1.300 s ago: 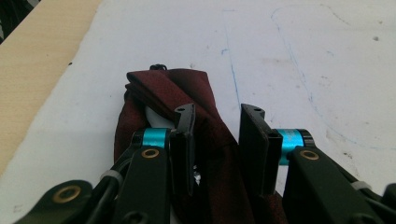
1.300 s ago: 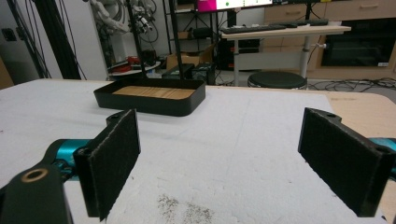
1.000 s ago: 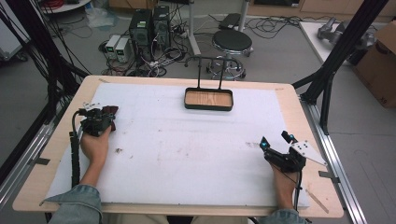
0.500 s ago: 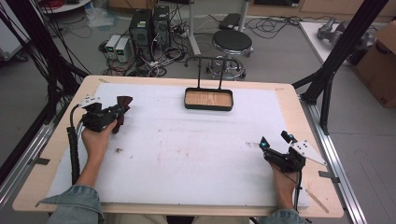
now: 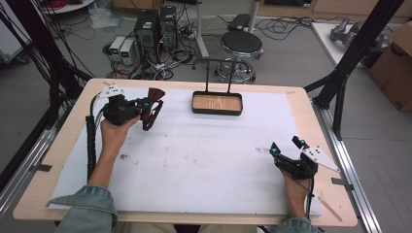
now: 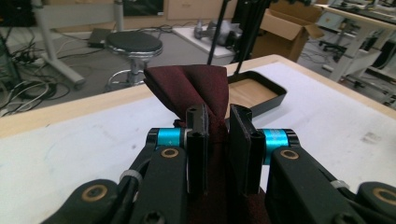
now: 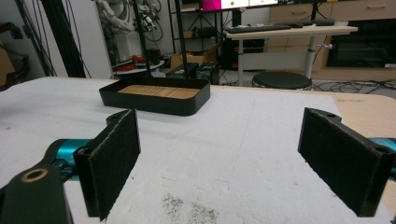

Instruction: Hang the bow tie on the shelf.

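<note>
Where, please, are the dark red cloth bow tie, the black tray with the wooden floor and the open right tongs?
Dark red cloth bow tie (image 6: 187, 86): left gripper view, upper fold.
Black tray with wooden floor (image 5: 217, 110): high view, front wall.
Right tongs (image 7: 219, 154): right gripper view, midway between pads.

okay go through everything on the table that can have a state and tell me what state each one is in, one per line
left gripper: shut on the dark red cloth, lifted off the table
dark red cloth: pinched between the jaws, hanging bunched above the white mat
right gripper: open, nothing between its pads, low over the mat
black tray: upright on the mat, empty, wooden bottom showing
white mat: flat, with dark smudges
</note>
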Demonstrator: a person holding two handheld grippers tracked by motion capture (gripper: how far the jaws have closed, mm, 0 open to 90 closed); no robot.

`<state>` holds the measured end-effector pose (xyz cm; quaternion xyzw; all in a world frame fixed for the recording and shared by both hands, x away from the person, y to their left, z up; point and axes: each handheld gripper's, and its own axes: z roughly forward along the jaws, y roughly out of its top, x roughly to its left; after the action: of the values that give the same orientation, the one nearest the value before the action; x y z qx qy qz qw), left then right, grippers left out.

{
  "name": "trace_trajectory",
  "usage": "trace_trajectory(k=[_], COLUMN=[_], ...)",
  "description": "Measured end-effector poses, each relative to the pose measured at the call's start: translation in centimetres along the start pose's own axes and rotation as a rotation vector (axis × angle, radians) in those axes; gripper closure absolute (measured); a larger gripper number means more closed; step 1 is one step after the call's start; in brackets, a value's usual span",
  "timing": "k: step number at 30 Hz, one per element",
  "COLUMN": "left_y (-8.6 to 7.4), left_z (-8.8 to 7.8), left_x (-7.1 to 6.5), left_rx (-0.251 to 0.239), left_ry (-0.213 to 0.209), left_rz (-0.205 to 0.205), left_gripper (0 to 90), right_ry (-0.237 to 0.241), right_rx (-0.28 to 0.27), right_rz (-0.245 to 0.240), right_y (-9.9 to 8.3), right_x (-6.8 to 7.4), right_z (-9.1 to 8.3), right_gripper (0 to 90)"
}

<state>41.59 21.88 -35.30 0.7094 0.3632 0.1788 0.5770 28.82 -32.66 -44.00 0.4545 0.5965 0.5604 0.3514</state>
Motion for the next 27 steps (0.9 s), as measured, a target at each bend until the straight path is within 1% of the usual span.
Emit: trace_trajectory(k=[5,7,10,14,18,19,21,23,25,27], left_y=[1.4,2.0,2.9,3.9,4.7,4.9,5.2,5.5,5.8,6.1], left_z=[1.5,2.0,2.8,4.0,5.0,5.2,5.7,6.2,6.6,7.0], left_x=[-0.3,-0.4,-0.7,-0.9,-1.0,-1.0,-1.1,-1.0,-1.0,-1.1], left_rx=[0.004,-0.006,-0.005,-0.003,0.0,0.004,0.012,0.007,0.01,0.009], left_ry=[-0.032,-0.044,-0.055,-0.08,-0.094,-0.101,-0.1,-0.116,-0.117,-0.13], left_rz=[0.031,0.042,0.073,0.099,0.108,0.107,0.104,0.092,0.095,0.09], left_gripper=[77.1,77.1,77.1,77.1,77.1,77.1,77.1,77.2,77.1,77.1], right_ry=[0.0,0.0,0.0,0.0,0.004,0.003,0.002,0.004,0.005,0.003], right_rx=[-0.001,-0.003,-0.001,0.002,0.002,0.0,0.001,0.003,0.004,0.001], right_rz=[0.004,0.004,0.002,0.006,0.003,0.001,0.004,0.005,0.003,0.002], right_y=[0.0,0.0,0.0,0.0,0.0,0.0,0.0,0.0,0.0,0.0], right_x=[-0.1,0.0,0.0,0.0,0.0,0.0,0.1,0.0,0.0,0.0], right_z=[-0.1,-0.1,0.0,0.0,0.0,0.0,0.0,0.0,0.0,0.0], right_gripper=[12.1,12.2,12.2,12.2,12.2,12.2,12.1,12.2,12.2,12.2])
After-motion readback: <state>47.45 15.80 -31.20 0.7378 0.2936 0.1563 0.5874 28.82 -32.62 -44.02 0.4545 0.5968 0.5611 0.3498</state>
